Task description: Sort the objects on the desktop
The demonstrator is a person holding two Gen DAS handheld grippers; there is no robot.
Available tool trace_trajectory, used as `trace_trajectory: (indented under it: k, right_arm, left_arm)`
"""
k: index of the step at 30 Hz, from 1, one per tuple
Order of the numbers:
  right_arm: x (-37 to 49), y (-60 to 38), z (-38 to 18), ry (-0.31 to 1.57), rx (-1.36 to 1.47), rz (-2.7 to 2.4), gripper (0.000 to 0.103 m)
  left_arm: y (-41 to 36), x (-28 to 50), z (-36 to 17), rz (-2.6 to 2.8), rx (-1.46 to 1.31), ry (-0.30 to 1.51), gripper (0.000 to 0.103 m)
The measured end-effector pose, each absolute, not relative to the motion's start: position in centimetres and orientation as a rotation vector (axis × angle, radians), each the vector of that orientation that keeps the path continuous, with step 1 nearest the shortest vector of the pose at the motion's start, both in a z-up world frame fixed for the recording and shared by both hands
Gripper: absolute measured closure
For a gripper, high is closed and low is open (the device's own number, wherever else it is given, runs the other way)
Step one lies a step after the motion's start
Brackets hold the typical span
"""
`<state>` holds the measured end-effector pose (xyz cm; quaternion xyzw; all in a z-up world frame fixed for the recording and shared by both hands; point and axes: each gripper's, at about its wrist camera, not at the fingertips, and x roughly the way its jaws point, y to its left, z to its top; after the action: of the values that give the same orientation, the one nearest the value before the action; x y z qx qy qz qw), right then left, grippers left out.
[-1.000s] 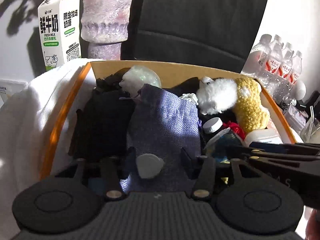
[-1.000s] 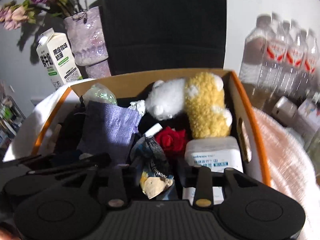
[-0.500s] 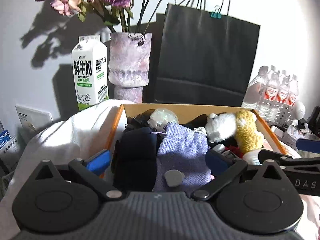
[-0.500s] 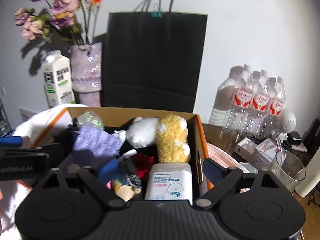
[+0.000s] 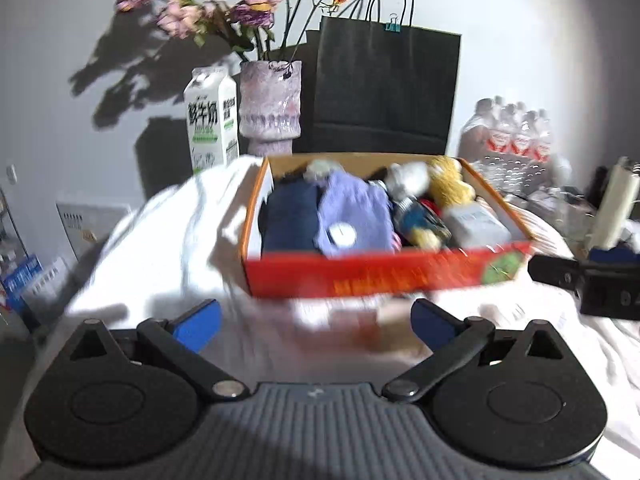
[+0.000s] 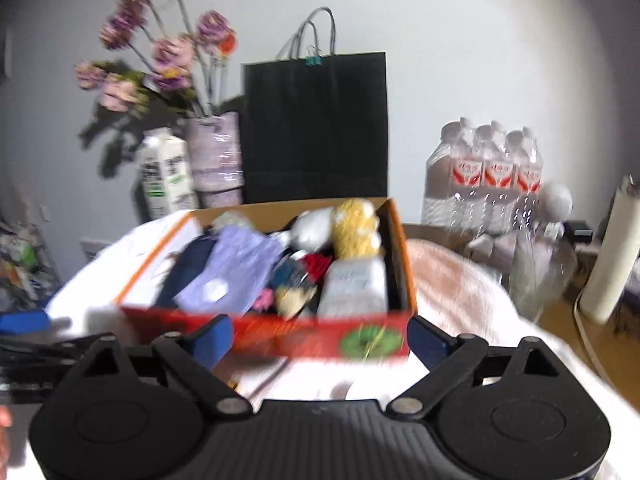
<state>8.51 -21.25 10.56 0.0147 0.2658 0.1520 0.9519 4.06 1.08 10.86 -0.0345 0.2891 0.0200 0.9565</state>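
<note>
A red-fronted cardboard box (image 5: 384, 276) stands on a white cloth (image 5: 168, 248), filled with a lilac pouch (image 5: 352, 216), a dark blue cloth (image 5: 290, 216), a yellow and white plush toy (image 5: 444, 184) and a white wipes pack (image 5: 476, 224). The box also shows in the right wrist view (image 6: 280, 332). My left gripper (image 5: 316, 320) is open and empty, in front of the box. My right gripper (image 6: 320, 340) is open and empty, close to the box's front wall. Both views are blurred.
Behind the box stand a milk carton (image 5: 210, 120), a purple vase with dried roses (image 5: 270, 108) and a black paper bag (image 5: 384, 88). A pack of water bottles (image 6: 484, 176) and a white cylinder (image 6: 612, 248) are at the right. A pink cloth (image 6: 452, 280) lies right of the box.
Both grippers have pulled back and up out of the box and opened wide. The box's red front wall has come into view.
</note>
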Motion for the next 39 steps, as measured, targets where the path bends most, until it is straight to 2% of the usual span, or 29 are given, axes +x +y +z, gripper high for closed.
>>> trace_trajectory:
  k: [2,12,15,25,33,37,39]
  right_arm:
    - [5.3,-22.1,9.6,0.542,0.043,0.323,0.001]
    - [-9.8,-23.6,3.9,0.408,-0.068,0.311,0.001]
    - [-11.7,-23.9,2.2,0.413,-0.044,0.284,0.001]
    - [-8.5,-25.0,1.7,0.475,0.022,0.256,0.013]
    - [-1.1,-25.7,2.3,0.521,0.069,0.165,0.026]
    - [2.3,-25.7,1.8,0.575,0.083,0.148,0.035]
    - [3.3,-25.6,1.5,0.587,0.094,0.131,0.039]
  left_arm:
    - [1.2,1.3,9.9,0.033,-0.095,0.582,0.000]
    - [-1.3,-12.0,5.5,0.025,-0.025,0.454,0.000]
    - [-2.1,-13.6,3.9,-0.020,0.019,0.449,0.000]
    - [-1.9,-9.9,3.3,-0.012,-0.002,0.467,0.000]
    - [-3.2,-2.4,5.0,-0.055,0.030,0.428,0.000]
    - [-4.1,2.4,4.5,-0.088,0.041,0.471,0.009]
    - [-4.5,4.4,4.3,-0.099,0.042,0.491,0.009]
